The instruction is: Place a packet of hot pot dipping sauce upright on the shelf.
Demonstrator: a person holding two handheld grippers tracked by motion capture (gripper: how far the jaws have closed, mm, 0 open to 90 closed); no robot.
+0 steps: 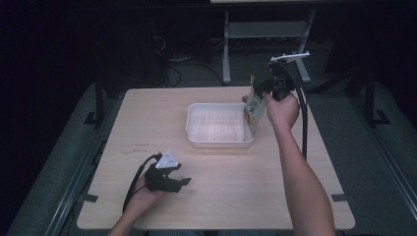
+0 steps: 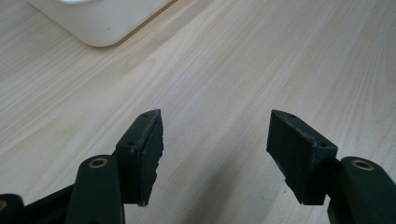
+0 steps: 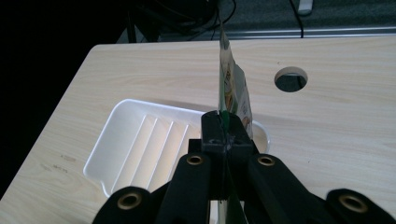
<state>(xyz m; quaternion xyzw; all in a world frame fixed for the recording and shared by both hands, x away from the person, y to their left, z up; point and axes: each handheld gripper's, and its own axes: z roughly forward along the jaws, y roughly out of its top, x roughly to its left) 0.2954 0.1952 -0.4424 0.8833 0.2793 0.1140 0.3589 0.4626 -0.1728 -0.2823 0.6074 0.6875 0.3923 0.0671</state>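
Right gripper [image 1: 272, 84], upper right of the high view, clamped on a green-and-white packet [image 1: 254, 109] hanging at the white tray's [image 1: 195, 133] right edge. Left gripper [image 1: 183, 181], lower left, resting on the wooden table [image 1: 236, 196] (jaws spread apart, nothing between).

White tray [image 1: 196, 139] on wooden table [image 1: 221, 196]

Each hand-held gripper [image 1: 183, 181] is black — brass-coloured rivets; grey three-cornered top plate; trailing black cable.
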